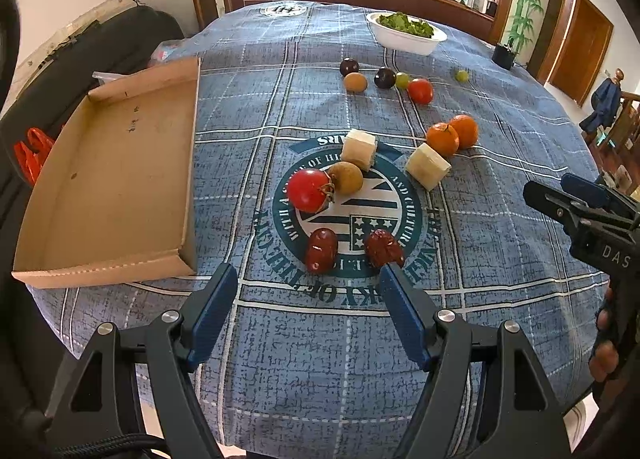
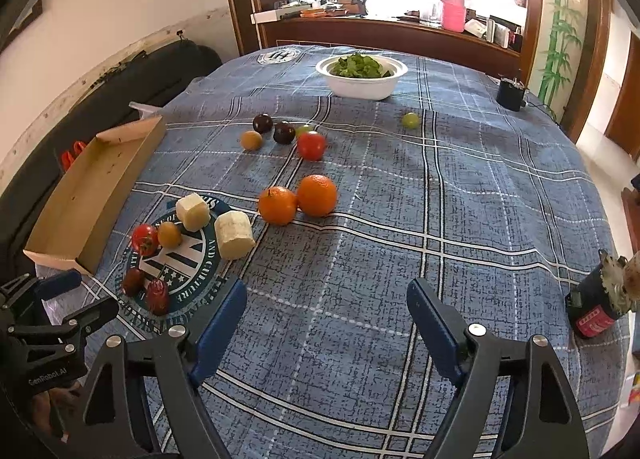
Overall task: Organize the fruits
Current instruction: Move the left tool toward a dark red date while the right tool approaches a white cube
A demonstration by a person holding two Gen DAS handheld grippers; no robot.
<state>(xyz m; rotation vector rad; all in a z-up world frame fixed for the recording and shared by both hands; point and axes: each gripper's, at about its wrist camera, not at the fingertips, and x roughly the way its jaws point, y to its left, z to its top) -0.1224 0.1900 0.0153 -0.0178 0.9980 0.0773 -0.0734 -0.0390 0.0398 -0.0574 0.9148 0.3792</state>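
Fruit lies scattered on the blue plaid tablecloth. In the left wrist view my left gripper (image 1: 310, 273) is open and empty, just short of two red dates (image 1: 321, 250) (image 1: 383, 247). Beyond them lie a red tomato (image 1: 309, 190), a brown kiwi (image 1: 346, 177), two pale cut chunks (image 1: 359, 148) (image 1: 427, 166) and two oranges (image 1: 442, 139). An empty cardboard tray (image 1: 108, 187) stands at the left. My right gripper (image 2: 328, 291) is open and empty over bare cloth; the oranges (image 2: 317, 195) lie ahead of it. The right gripper also shows in the left wrist view (image 1: 568, 199).
Farther back lie two dark plums (image 1: 349, 67), a brown fruit (image 1: 355, 82), green grapes (image 1: 461, 75) and another tomato (image 1: 420, 91). A white bowl of greens (image 1: 404, 33) stands at the far side. A small red-and-black device (image 2: 596, 299) sits at the right table edge.
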